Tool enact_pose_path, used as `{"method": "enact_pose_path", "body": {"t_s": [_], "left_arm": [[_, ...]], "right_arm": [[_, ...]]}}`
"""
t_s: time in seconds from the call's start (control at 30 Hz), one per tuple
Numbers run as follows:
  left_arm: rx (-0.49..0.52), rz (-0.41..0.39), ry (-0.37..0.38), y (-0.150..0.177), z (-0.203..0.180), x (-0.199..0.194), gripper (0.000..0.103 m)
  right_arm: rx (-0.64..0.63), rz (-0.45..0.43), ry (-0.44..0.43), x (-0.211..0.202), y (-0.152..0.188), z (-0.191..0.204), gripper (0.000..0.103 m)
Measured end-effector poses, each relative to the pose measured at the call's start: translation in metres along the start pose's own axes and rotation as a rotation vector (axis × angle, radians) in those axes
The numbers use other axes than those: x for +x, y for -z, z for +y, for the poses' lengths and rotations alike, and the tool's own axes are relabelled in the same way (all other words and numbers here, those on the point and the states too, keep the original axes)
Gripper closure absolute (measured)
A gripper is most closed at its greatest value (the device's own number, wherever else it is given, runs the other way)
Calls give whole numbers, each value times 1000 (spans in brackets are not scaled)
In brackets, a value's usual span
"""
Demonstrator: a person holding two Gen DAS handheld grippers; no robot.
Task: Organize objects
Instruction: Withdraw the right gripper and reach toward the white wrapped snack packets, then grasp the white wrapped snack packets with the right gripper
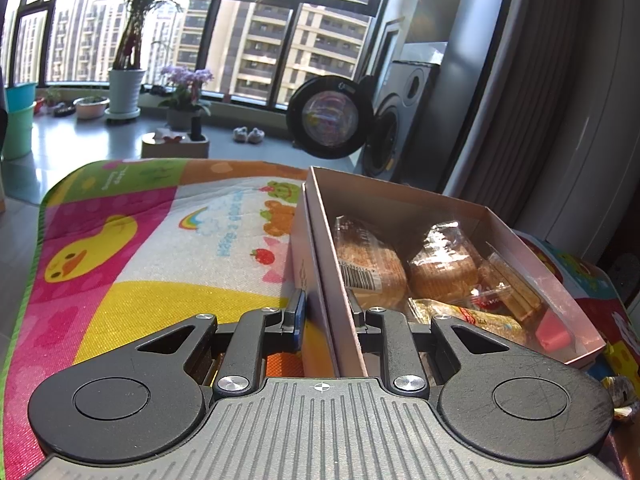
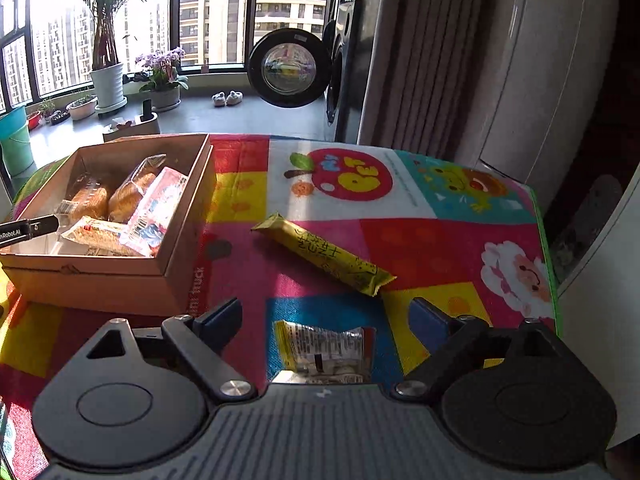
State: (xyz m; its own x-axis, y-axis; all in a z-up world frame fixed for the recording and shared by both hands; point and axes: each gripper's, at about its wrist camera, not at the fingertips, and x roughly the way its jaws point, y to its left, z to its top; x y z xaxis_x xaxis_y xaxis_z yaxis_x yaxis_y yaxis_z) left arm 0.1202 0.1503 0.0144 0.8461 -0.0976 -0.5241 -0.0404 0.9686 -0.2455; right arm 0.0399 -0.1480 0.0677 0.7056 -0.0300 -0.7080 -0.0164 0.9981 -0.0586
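Observation:
An open cardboard box [image 1: 400, 204] stands on the colourful play mat [image 1: 160, 300] and holds several wrapped breads and snacks [image 1: 372, 264]. My left gripper [image 1: 327, 314] is shut on the box's near side wall, one finger outside and one inside. In the right wrist view the same box [image 2: 100, 284] sits at the left, with a left finger [image 2: 28, 228] over its rim. A long yellow snack bar [image 2: 324, 258] lies on the mat [image 2: 440, 248] right of the box. My right gripper [image 2: 326, 320] hangs open over a small yellow and clear packet [image 2: 324, 350], which lies between its fingers.
The mat's green right edge [image 2: 546, 260] runs close to a white appliance and a grey curtain [image 2: 420, 60]. Beyond the mat a washing machine door [image 2: 286, 68] stands open. Potted plants [image 1: 124, 88] line the window. A crumpled wrapper [image 1: 620, 396] lies right of the box.

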Motion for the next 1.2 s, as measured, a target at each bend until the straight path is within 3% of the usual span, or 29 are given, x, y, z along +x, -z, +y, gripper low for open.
{"method": "enact_pose_path", "body": {"t_s": [0.17, 0.23, 0.33, 0.57, 0.93, 1.2], "left_arm": [[3, -5, -5, 0, 0, 1, 82], [7, -6, -7, 1, -1, 1, 82], [9, -3, -10, 1, -1, 2, 83], [9, -4, -10, 1, -1, 2, 83], [-5, 4, 2, 0, 1, 3, 82], [-5, 3, 2, 0, 1, 3, 82]], "right_arm": [[22, 47, -53, 13, 23, 3, 17], [-17, 45, -48, 14, 27, 13, 34], [-75, 31, -55, 11, 30, 27, 46], [-96, 49, -108, 6, 31, 44, 49], [-101, 81, -70, 8, 32, 56, 50], [-84, 97, -137, -1, 29, 68, 76]]}}
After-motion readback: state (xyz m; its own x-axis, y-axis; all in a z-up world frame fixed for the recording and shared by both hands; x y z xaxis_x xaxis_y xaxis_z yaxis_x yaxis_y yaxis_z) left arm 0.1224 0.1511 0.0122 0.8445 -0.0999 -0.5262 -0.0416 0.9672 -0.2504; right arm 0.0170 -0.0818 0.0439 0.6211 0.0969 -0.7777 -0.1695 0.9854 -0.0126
